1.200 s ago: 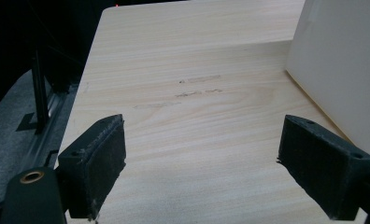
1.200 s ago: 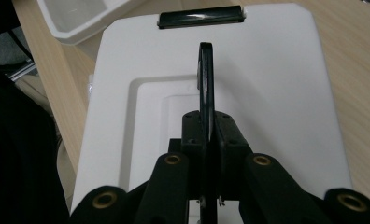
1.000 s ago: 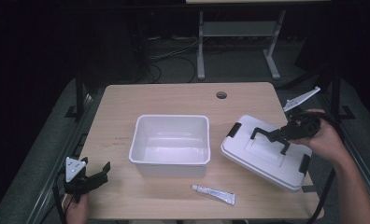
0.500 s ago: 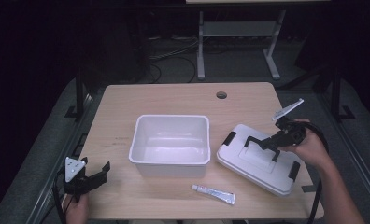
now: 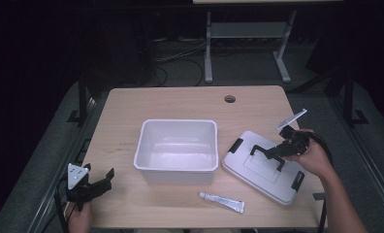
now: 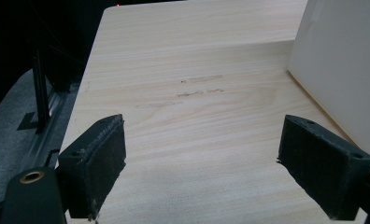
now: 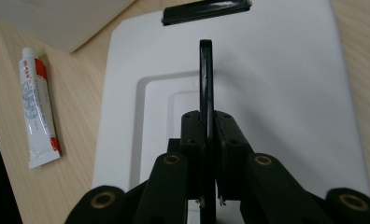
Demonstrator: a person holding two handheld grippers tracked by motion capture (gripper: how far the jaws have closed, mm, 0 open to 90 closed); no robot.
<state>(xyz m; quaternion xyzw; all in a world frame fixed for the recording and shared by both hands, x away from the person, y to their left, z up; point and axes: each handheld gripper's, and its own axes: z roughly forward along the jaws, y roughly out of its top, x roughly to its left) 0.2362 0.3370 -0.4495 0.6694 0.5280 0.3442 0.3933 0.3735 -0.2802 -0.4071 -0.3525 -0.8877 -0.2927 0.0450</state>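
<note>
Overhead first: wooden bench (image 5: pixel 180 104) with a white open tub (image 5: pixel 176 150) near its centre, nothing visible inside. Just right of the tub a white lid (image 5: pixel 265 167) lies flat on the bench, turned at an angle, with black latches at its ends and a black handle (image 5: pixel 266 154) on top. A small tube (image 5: pixel 221 202) lies on the bench in front of the tub, near the lid's front corner but apart from it. Right tool (image 5: pixel 277 153) sits over the lid, clenched on the handle, with the right hand (image 5: pixel 316 158) behind it and its cable trailing back. Left tool (image 5: pixel 100 184) is at the bench's front left corner, well apart from the tub, jaws spread and holding nothing; left hand (image 5: pixel 78 218) at the bottom edge.

Next, left gripper view: two black pads wide apart, released, bare wood between them with faint scuff marks. The tub's white wall (image 6: pixel 337 70) fills the right side, near the right pad; can't tell if touching.

Lastly, right gripper view: jaws pinched tight on the thin black handle (image 7: pixel 205 79), seen edge-on and rising above the lid's (image 7: pixel 276 93) recessed panel. One black latch (image 7: pixel 206 10) at the lid's far edge. The tube (image 7: pixel 36 105), white with red marking and blue print, lies on the wood left of the lid, not touching it.
</note>
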